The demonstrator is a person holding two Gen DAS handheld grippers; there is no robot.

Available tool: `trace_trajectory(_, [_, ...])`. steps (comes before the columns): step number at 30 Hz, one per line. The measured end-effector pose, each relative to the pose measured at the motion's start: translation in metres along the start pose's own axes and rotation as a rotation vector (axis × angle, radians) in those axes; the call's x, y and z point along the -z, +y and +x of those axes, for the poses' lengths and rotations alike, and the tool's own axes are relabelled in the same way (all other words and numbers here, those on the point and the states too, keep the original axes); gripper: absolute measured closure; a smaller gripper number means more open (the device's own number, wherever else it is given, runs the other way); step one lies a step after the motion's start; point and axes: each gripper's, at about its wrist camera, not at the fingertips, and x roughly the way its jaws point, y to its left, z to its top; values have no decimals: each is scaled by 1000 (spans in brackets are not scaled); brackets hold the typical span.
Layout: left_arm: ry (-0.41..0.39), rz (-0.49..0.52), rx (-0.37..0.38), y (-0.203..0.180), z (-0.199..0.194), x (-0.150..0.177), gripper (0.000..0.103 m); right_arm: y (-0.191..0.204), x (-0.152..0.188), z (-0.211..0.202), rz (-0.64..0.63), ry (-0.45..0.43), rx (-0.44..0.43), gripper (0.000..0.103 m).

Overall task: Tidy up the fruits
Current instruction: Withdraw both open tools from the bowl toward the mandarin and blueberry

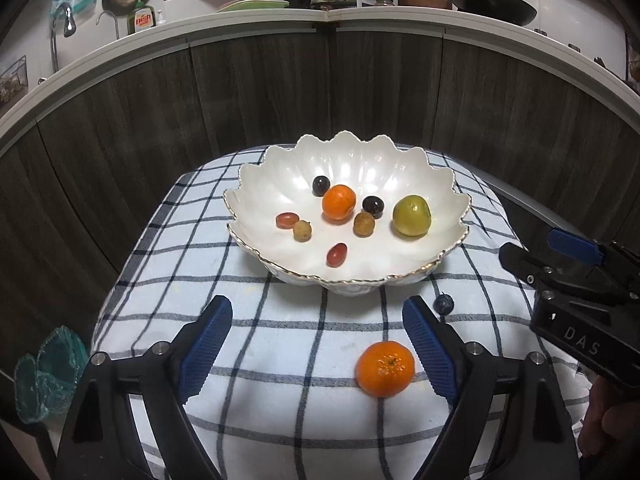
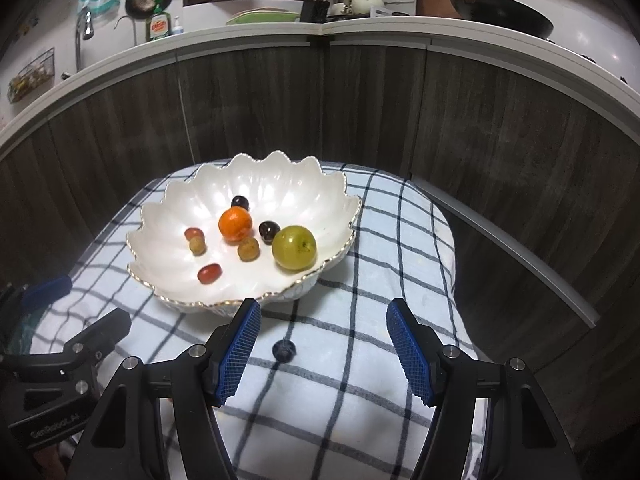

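A white scalloped bowl [image 1: 448, 196] stands on a checked cloth [image 1: 280, 332] and holds a tangerine [image 1: 339, 202], a green fruit [image 1: 411, 215], two dark grapes, two red grapes and two brown longans. A second tangerine [image 1: 385, 368] lies on the cloth just inside the right finger of my open, empty left gripper [image 1: 316, 344]. A blueberry [image 1: 444, 303] lies on the cloth in front of the bowl; it also shows in the right wrist view [image 2: 283, 349], between the fingers of my open, empty right gripper [image 2: 320, 344]. The bowl shows there too [image 2: 160, 216].
Dark wood cabinet fronts [image 1: 260, 92] curve behind the table under a white counter with a wok [image 1: 492, 2], dish soap and dishes. A teal glass dish [image 1: 48, 376] sits low at the left. The right gripper's body [image 1: 580, 292] is at the left view's right edge.
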Motion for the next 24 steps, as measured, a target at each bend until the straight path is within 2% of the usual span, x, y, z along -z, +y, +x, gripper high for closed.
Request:
trace_trajectory(8, [14,-3,-2,-9,1,11,15,-4,10,9,-38,26,-33,37])
trace_trajectory(16, [19,-54,-9,-17,1,22,15,-6,17,17,-103,35,-91,37])
trace_trajectory(24, [82,-63,-9,-26,13,36,16,-7,22,27,-177,56,-155,37])
